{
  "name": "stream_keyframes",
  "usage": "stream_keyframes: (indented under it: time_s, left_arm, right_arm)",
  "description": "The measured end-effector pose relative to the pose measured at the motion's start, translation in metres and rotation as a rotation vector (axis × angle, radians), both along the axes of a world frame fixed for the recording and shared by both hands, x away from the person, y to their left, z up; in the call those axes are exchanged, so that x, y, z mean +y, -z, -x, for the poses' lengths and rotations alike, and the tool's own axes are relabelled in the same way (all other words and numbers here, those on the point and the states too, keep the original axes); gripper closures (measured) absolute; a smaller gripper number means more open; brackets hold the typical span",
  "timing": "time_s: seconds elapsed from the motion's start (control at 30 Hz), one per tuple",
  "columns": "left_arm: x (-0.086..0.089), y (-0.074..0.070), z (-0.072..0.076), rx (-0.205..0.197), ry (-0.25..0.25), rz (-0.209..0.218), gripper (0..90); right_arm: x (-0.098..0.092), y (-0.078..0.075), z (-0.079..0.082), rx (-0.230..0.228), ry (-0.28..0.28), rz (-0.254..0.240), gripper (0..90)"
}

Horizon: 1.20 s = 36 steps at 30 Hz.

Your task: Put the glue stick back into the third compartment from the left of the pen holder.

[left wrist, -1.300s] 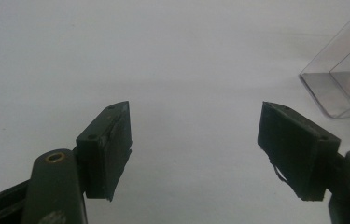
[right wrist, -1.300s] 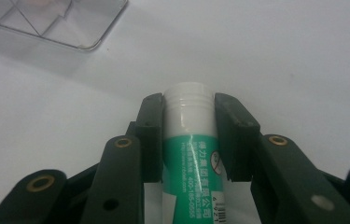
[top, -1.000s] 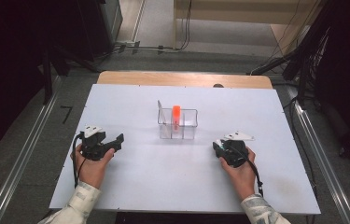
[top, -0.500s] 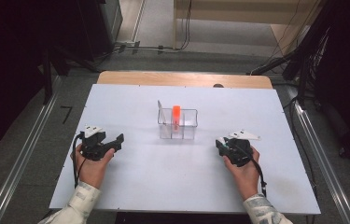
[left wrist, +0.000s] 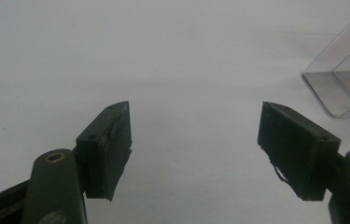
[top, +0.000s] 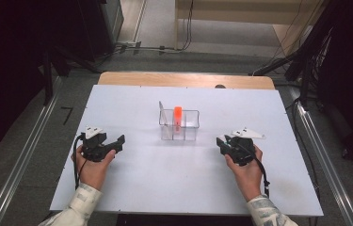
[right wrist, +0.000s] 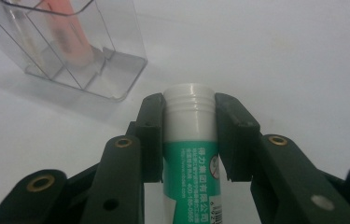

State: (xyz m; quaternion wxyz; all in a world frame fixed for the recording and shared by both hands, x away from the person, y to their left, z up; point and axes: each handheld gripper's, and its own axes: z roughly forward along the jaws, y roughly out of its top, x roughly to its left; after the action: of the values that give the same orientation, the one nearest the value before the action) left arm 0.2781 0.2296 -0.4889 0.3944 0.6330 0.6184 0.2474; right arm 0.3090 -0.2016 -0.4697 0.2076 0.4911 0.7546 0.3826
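Right gripper (right wrist: 190,140) fingers clamped on the white-capped green glue stick (right wrist: 190,140), left gripper (left wrist: 196,149) fingers apart and empty: we'd keep it upright and lower it into a free compartment of the clear plastic organiser (right wrist: 70,51) beside the orange marker (right wrist: 65,32).

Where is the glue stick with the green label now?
The glue stick is clamped between the right gripper jaws, above the white table, right of the clear organizer.

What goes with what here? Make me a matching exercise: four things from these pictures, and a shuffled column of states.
1. glue stick
2. orange marker
3. left gripper
4. clear organizer

A. stands in a compartment
B. jaws wide apart, nothing between them
C. clamped between two black jaws
D. sits mid-table, between both hands

Pairs: 1-C, 2-A, 3-B, 4-D
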Motion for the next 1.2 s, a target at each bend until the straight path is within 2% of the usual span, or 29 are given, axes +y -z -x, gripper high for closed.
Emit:
stream_keyframes:
  time_s: [0.33, 0.67, 1.2]
  left_arm:
    - [-0.001, 0.000, 0.000, 0.000, 0.000, 0.002, 26.2]
    - [-0.001, 0.000, -0.001, 0.002, 0.001, 0.003, 26.1]
    - [0.000, 0.001, -0.001, 0.000, -0.003, 0.003, 26.2]
  right_arm:
    - [0.006, -0.017, -0.008, -0.035, -0.017, -0.027, 62.8]
    - [0.021, -0.039, -0.020, -0.073, -0.035, -0.050, 62.8]
    - [0.062, -0.058, -0.048, -0.088, -0.077, -0.067, 62.7]
